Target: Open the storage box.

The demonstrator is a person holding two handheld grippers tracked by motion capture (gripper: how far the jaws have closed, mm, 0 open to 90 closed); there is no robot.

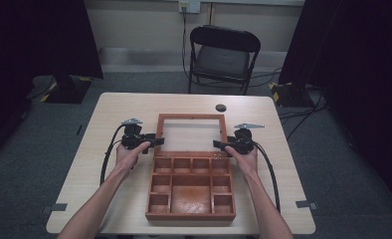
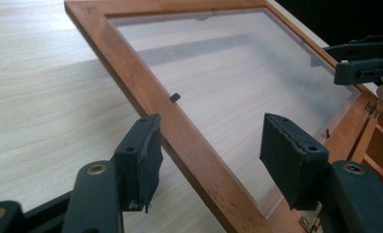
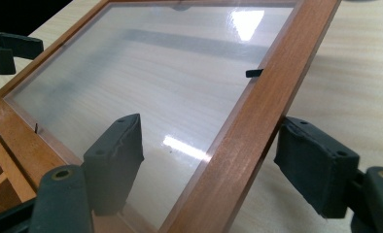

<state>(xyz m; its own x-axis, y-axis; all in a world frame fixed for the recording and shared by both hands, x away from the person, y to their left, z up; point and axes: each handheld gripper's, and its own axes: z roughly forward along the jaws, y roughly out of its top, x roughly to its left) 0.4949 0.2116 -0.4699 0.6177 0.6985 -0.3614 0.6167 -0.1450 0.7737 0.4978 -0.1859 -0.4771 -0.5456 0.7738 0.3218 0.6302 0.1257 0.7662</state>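
Note:
A wooden box (image 1: 190,216) with several empty compartments sits on the table, its glass-paned lid (image 1: 190,117) swung open and lying back. My left gripper (image 1: 156,142) is at the lid's left rail and my right gripper (image 1: 219,145) at its right rail, both near the hinges. In the left gripper view the left gripper (image 2: 211,155) straddles the wooden rail (image 2: 131,73), one pad (image 2: 143,155) beside its outer edge and the other over the glass. In the right gripper view the right gripper (image 3: 211,155) straddles the other rail (image 3: 277,82) with gaps on both sides. Neither grips the rail.
The light wooden table (image 1: 114,114) carries a small black round object (image 1: 221,107) behind the lid. A black folding chair (image 1: 224,55) stands beyond the far edge. Cables trail from both grippers toward the front. Dark curtains hang on both sides.

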